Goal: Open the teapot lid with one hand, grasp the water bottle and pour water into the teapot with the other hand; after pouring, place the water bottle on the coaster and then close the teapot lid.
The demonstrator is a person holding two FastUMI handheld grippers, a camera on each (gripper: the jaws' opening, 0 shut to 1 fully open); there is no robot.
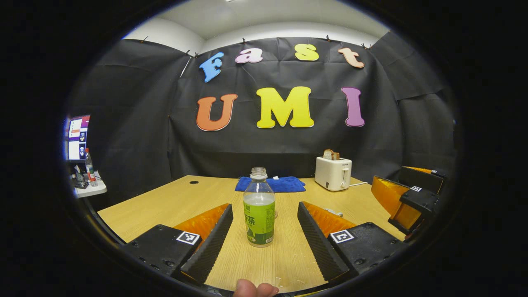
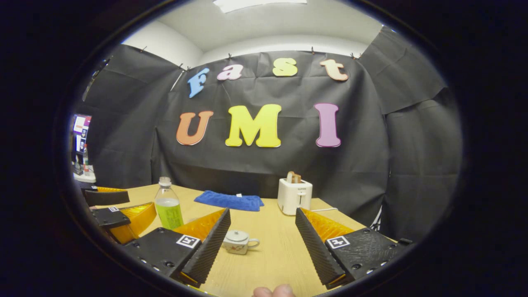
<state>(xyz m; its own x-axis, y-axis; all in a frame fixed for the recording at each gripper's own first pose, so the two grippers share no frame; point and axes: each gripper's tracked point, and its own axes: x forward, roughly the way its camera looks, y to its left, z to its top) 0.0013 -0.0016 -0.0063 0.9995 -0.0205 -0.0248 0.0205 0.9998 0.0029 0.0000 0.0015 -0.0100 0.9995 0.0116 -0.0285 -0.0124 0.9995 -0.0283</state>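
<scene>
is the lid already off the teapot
No, in the right gripper view the lid sits closed on the small teapot, which stands on the table ahead of the open right gripper.

Right gripper (image 2: 262, 243) jaws wide apart at frame bottom, teapot (image 2: 238, 241) with lid on standing between them on the table (image 2: 272, 255). Bottle (image 2: 168, 205) uncapped at left, just beside the left gripper (image 2: 119, 210). Blue cloth (image 2: 229, 201) and toaster (image 2: 294, 195) at centre, near the wall.
</scene>
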